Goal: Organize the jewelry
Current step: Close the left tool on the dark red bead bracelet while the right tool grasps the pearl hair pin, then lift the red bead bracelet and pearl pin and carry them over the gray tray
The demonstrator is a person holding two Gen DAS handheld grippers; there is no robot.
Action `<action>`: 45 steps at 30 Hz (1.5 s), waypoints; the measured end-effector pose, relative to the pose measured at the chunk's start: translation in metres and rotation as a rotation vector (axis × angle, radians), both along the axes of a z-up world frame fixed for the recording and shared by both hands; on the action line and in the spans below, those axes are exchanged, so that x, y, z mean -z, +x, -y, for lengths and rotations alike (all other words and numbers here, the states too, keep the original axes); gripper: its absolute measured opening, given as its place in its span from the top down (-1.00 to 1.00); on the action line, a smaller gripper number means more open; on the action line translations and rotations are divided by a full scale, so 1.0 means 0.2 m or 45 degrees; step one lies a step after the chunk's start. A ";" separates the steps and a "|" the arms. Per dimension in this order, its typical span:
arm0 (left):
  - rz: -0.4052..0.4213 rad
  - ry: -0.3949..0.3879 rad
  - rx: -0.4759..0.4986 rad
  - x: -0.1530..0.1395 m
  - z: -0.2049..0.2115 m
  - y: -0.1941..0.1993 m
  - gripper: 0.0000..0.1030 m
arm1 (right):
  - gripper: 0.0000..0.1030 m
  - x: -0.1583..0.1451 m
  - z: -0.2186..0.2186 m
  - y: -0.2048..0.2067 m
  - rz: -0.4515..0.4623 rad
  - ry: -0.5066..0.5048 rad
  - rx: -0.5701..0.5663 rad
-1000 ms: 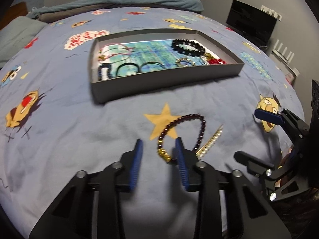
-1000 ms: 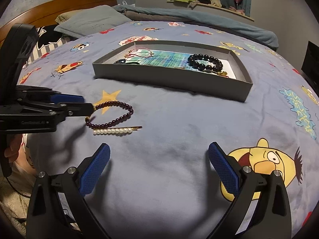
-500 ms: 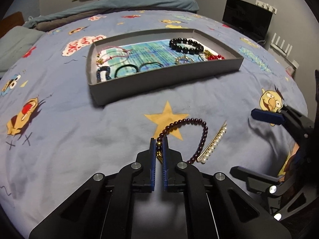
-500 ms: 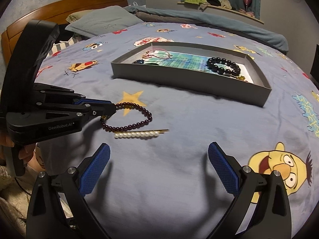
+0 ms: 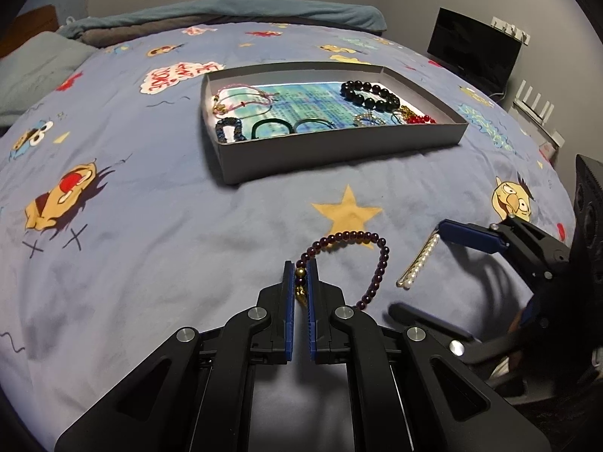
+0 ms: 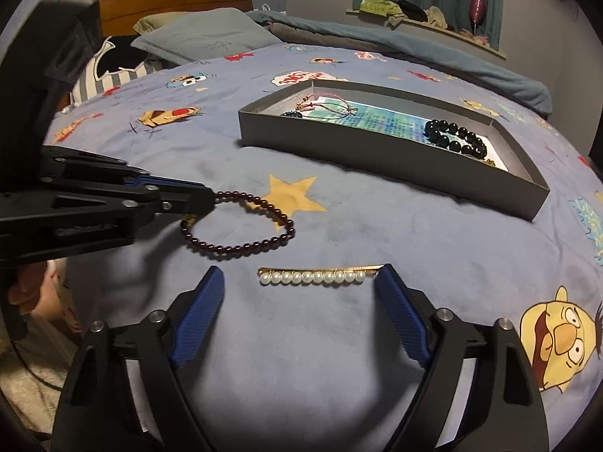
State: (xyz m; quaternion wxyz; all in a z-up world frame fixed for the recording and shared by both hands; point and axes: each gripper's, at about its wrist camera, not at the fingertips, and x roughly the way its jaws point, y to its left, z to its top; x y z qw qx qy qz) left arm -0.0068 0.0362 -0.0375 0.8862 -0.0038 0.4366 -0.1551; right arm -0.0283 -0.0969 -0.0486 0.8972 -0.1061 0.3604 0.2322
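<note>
A dark red bead bracelet (image 5: 380,263) (image 6: 245,250) lies on the blue cartoon bedsheet, and my left gripper (image 5: 300,271) (image 6: 211,197) is shut on its gold-bead end. Just right of it lies a pearl hair clip (image 5: 418,263) (image 6: 312,277) on a gold pin. My right gripper (image 6: 299,275) (image 5: 416,266) straddles the clip lengthwise; its jaws are closing, the clip is between them and the pads do not press on it. Farther back stands the grey jewelry tray (image 5: 339,150) (image 6: 377,158), holding a black bead bracelet (image 5: 369,92), hair ties and thin cord bracelets.
Pillows (image 6: 203,37) and a wooden headboard (image 6: 169,0) are at the far left of the bed in the right wrist view. A dark monitor (image 5: 475,52) stands beyond the bed's right side. A rolled blanket (image 5: 226,19) lines the far edge. A hand (image 6: 26,286) holds the left gripper.
My left gripper has closed onto the bracelet's gold-bead end. My right gripper has moved in over the pearl hair clip and its jaws have narrowed around it.
</note>
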 end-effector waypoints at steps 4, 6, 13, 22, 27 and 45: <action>0.001 -0.009 0.005 -0.01 0.00 0.00 0.87 | -0.25 0.00 0.00 0.01 0.018 -0.019 -0.007; 0.006 -0.010 0.012 -0.01 0.00 0.00 0.87 | -0.25 -0.01 0.01 0.01 0.024 -0.012 -0.009; 0.042 -0.009 0.037 -0.09 0.02 0.01 0.87 | -0.25 -0.10 0.08 0.06 0.031 0.027 0.025; 0.119 0.026 0.081 -0.22 0.07 0.05 0.87 | -0.25 -0.27 0.19 0.17 0.063 0.070 0.059; 0.185 0.048 0.094 -0.34 0.06 0.09 0.87 | -0.25 -0.36 0.24 0.27 0.082 0.090 0.064; 0.164 -0.006 0.085 -0.42 0.15 0.86 0.87 | -0.25 -0.24 0.12 0.81 -0.101 0.089 0.080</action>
